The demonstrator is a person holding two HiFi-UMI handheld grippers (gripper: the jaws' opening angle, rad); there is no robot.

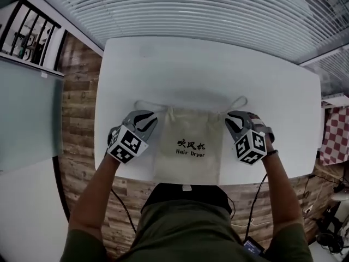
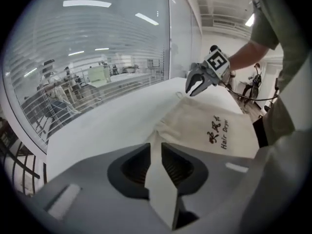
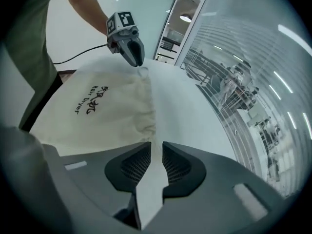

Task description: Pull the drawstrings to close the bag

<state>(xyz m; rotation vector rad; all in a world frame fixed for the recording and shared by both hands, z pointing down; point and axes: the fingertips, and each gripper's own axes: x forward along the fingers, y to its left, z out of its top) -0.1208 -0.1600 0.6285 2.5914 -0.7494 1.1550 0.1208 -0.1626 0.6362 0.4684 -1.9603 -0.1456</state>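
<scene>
While the bag (image 1: pixel 188 162) lies flat at the near edge of the tabletop (image 1: pixel 207 64), we hold the left gripper (image 1: pixel 148 120) and right gripper (image 1: pixel 232 122) by its far corners, jaws narrowly parted and empty, apparently so that each can take a drawstring (image 1: pixel 239 101) and pull outward.

Left gripper (image 1: pixel 152 120), right gripper (image 1: pixel 229 123) level, facing inward, jaws narrowly apart.

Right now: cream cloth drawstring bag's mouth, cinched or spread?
Spread. The cream cloth drawstring bag lies flat, top edge near full width, lightly puckered; its drawstring loops lie slack on the white table.
</scene>
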